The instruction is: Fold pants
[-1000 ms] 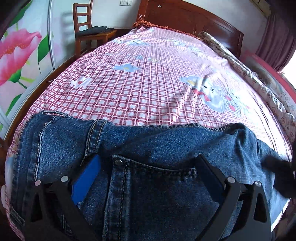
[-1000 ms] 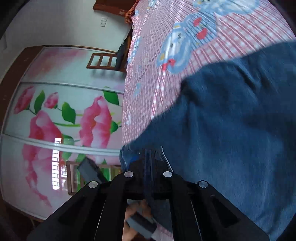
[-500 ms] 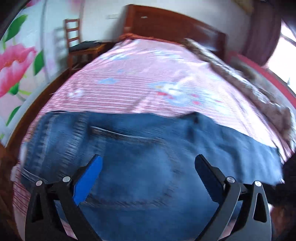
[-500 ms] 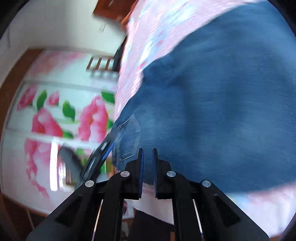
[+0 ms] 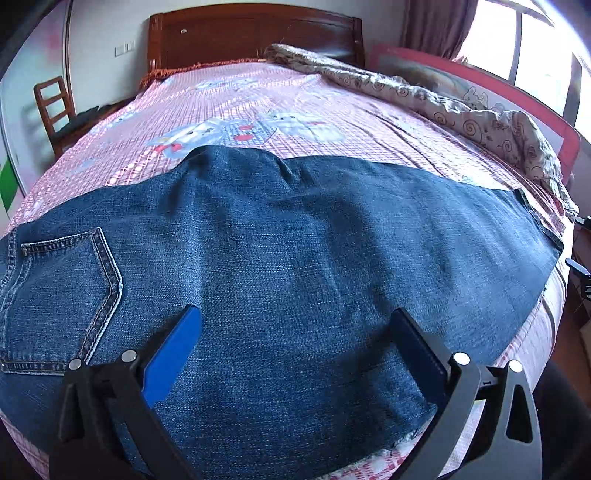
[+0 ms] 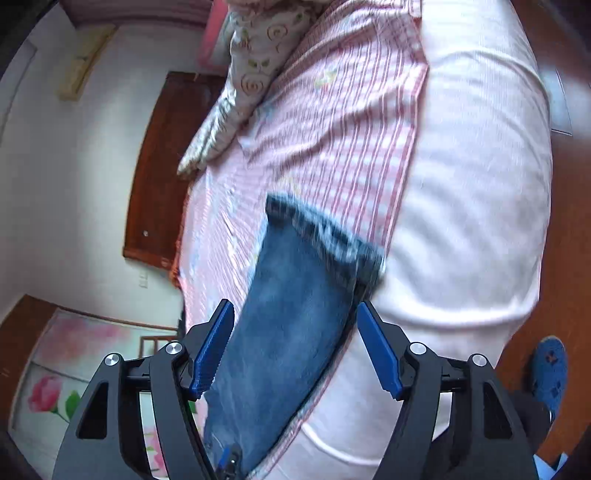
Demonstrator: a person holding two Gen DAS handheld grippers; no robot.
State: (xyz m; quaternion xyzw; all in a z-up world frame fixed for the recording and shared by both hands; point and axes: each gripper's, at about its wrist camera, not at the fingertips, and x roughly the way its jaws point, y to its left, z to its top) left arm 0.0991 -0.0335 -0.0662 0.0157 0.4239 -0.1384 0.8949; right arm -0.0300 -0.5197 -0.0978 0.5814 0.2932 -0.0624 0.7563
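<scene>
A pink checked bedsheet covers the bed — wooden headboard behind, crumpled quilt right, chair left.

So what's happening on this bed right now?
A person with a handheld gripper in each hand is folding a pair of blue jeans spread across the pink checked bed sheet. The left gripper hovers open over the seat area, near the back pocket, gripping nothing. The right gripper is at the leg hem by the mattress edge; its jaws are opening, with denim between them but not pinched.
</scene>
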